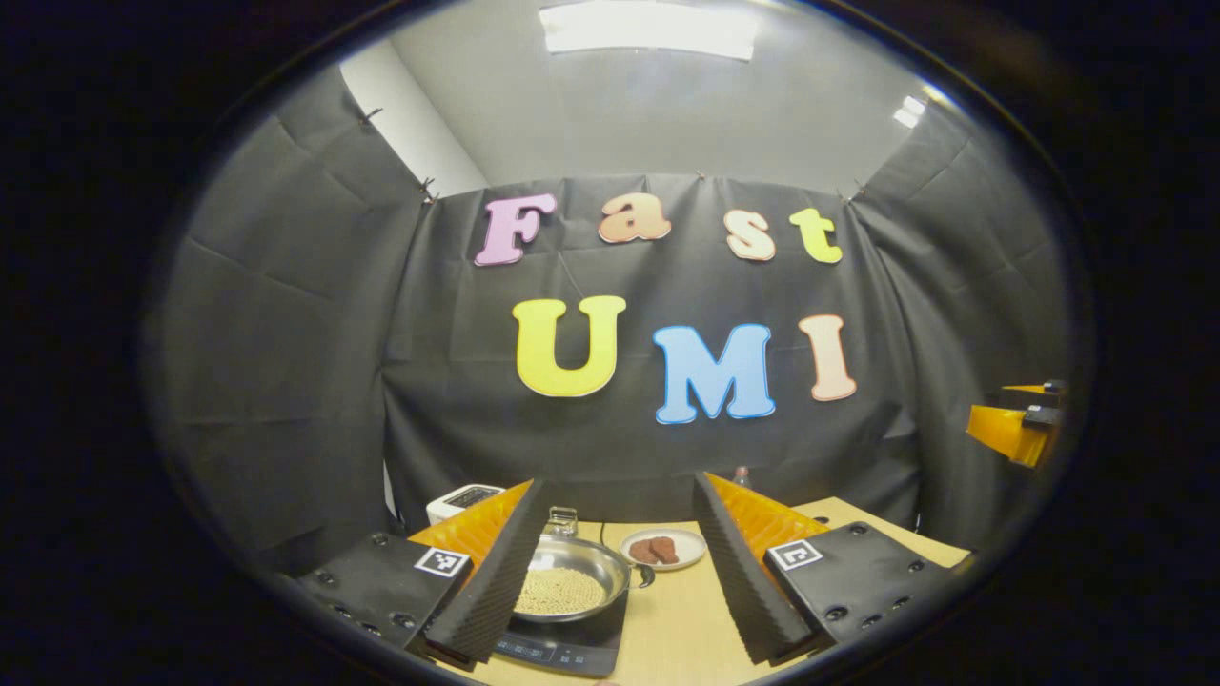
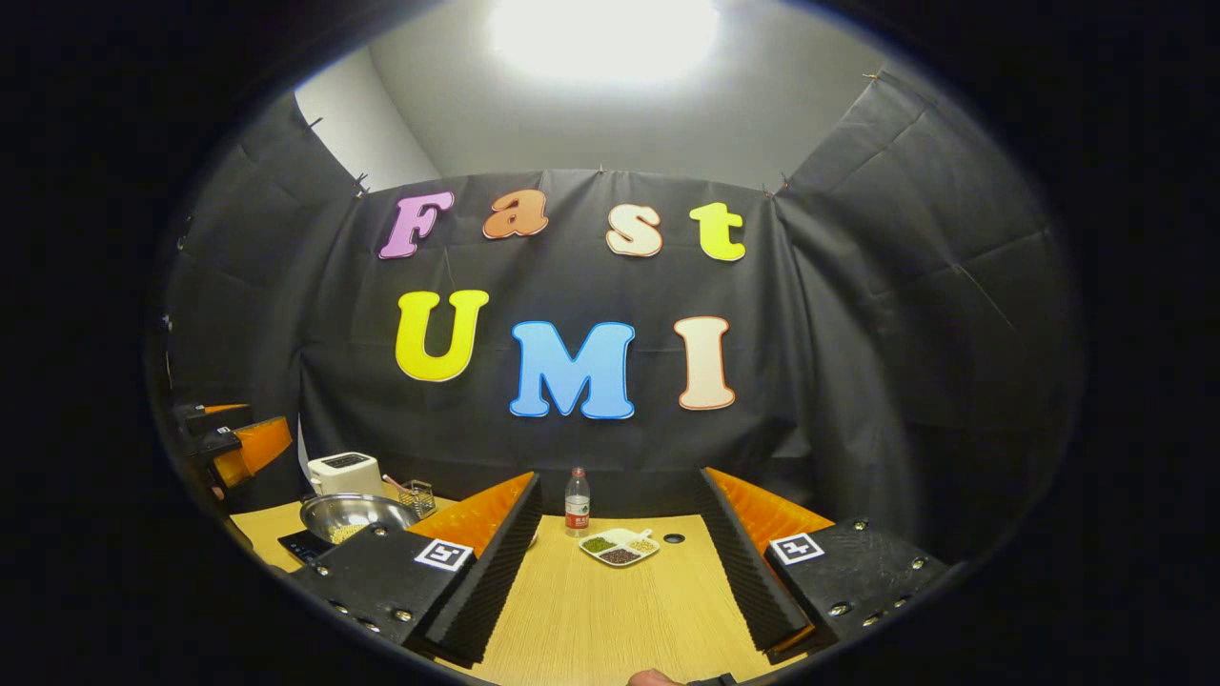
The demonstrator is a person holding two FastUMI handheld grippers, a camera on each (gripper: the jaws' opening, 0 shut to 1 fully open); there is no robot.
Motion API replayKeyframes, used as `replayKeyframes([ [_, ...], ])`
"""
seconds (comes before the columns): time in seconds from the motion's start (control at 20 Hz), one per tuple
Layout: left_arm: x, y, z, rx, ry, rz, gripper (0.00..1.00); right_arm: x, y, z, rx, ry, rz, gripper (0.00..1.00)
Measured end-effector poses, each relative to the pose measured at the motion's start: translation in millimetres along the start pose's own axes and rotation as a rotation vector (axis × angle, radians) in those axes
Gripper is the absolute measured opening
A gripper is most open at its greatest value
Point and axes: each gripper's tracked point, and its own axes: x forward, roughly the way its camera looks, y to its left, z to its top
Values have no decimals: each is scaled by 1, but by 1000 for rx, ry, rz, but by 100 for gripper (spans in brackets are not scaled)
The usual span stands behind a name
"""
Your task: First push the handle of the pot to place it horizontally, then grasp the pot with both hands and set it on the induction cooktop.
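Observation:
A steel pot [image 1: 569, 578] holding pale beans rests on the black induction cooktop [image 1: 572, 648]. A small handle [image 1: 646, 575] sticks out on its right side. My left gripper [image 1: 618, 479] is open and holds nothing, with the pot low between its fingers, close to the left one. My right gripper [image 2: 620, 474] is open too, over bare tabletop. In the right gripper view the pot [image 2: 357, 514] and cooktop [image 2: 303, 545] lie far to the left. Neither gripper touches the pot.
On the wooden table [image 1: 681, 619] are a plate of brown pieces [image 1: 664, 549], a white toaster [image 2: 345, 472], a wire basket [image 2: 415, 495], a bottle [image 2: 577, 502] and a divided dish of beans [image 2: 620, 547]. The black cloth wall stands just behind.

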Motion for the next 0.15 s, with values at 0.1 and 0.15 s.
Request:
replayKeyframes([
  [0.1, 5, 1, -5, 2, 5, 6, 100, 2, 0, -3, 9, 10, -1, 98],
  [0.15, 4, 0, -5, 0, 9, 7, 98, 2, 0, -5, 14, 15, 0, 98],
])
